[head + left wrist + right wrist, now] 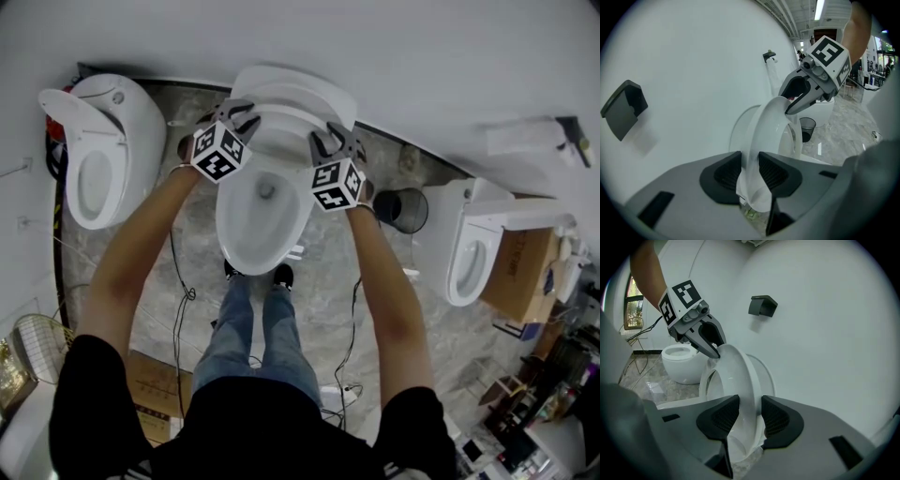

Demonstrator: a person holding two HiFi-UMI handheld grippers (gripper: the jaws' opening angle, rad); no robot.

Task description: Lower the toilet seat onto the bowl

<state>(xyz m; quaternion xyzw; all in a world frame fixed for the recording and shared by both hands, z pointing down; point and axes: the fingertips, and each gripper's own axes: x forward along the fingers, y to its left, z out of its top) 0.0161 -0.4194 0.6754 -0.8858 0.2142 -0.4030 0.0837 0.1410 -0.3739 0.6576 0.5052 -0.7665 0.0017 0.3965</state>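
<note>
Above the glossy white oval bowl (231, 236), we've got the left gripper (238, 112) and right gripper (337, 142) each pinching the smooth raised seat ring (292, 111) between ribbed black pads (725, 172).

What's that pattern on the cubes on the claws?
Black-and-white square markers; the cubes show best in the head view.

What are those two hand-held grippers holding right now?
Left hand-held gripper: closed on the seat.
Right hand-held gripper: closed on the same seat.
</note>
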